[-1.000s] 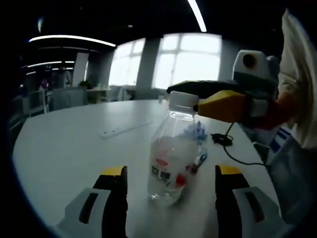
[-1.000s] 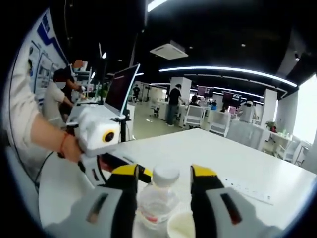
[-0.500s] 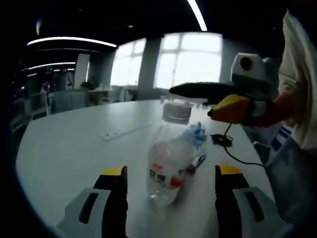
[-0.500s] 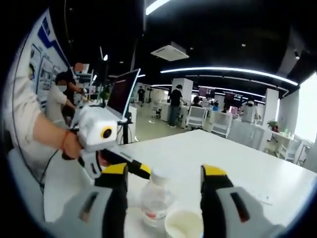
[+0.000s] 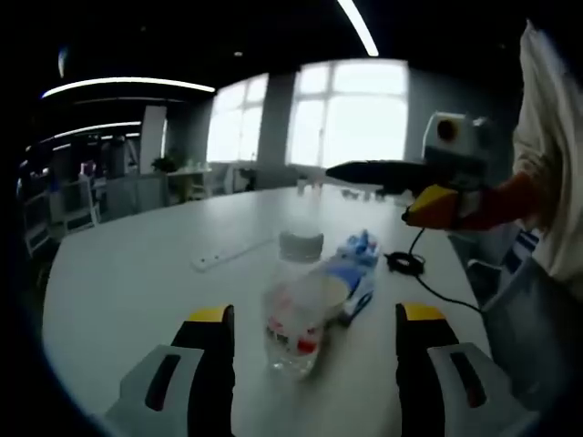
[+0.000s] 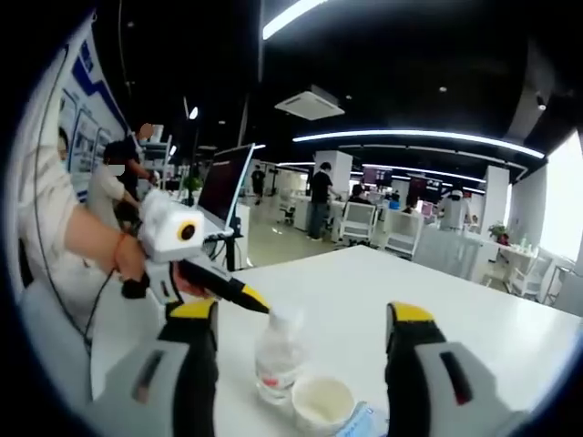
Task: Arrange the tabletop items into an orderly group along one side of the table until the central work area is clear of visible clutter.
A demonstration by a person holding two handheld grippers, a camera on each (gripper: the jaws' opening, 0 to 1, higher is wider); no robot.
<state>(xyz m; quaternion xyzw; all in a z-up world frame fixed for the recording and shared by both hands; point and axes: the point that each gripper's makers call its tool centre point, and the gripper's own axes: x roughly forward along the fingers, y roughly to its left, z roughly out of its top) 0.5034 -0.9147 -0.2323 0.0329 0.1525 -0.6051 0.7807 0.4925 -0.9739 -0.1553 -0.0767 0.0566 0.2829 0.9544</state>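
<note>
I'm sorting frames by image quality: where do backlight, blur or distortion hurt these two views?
Left gripper view: bright windows wash out and backlight the scene, so the bottle looks soft and its label unreadable. Right gripper view: dim ceiling, glaring light strips; fisheye bends them, and the bottle and cup are slightly blurred.

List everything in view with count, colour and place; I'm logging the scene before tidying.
bottle: 1, clear with white cap, upright on table between the left gripper's jaws
packet: 1, blue and white, lying behind the bottle
cup: 1, white, beside the bottle
power strip: 1, white, further back
cable: 1, black, near table edge
table: 1, white
left gripper: yellow-tipped, open
right gripper: yellow-tipped, open
</note>
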